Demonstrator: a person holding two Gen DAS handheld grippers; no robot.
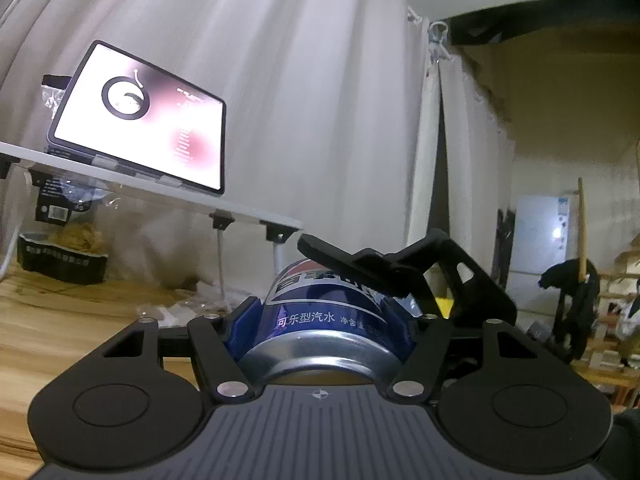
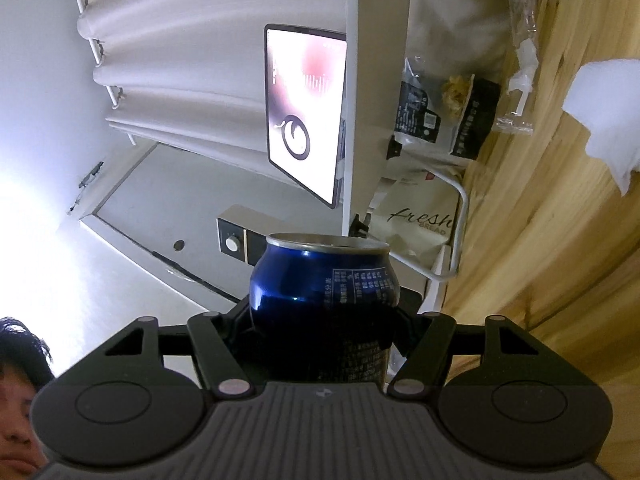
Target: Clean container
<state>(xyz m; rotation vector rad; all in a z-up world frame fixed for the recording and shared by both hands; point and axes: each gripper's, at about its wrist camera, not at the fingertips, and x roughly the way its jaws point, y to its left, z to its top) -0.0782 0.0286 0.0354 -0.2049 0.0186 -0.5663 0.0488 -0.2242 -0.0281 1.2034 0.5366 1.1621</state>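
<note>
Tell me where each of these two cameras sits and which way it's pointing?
Left wrist: rides the left gripper, looking along its fingers over the blue can toward curtain and tablet; the other gripper's black fingers cross the can.
Right wrist: rides the right gripper, rolled sideways, looking past the can; a face shows.
Shared: can, tablet, wooden table.

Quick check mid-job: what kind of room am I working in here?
Likely a lived-in home room, not a lab: a wooden table with snack bags, a tablet propped on a small stand, and white curtains behind. A fridge stands farther back.
</note>
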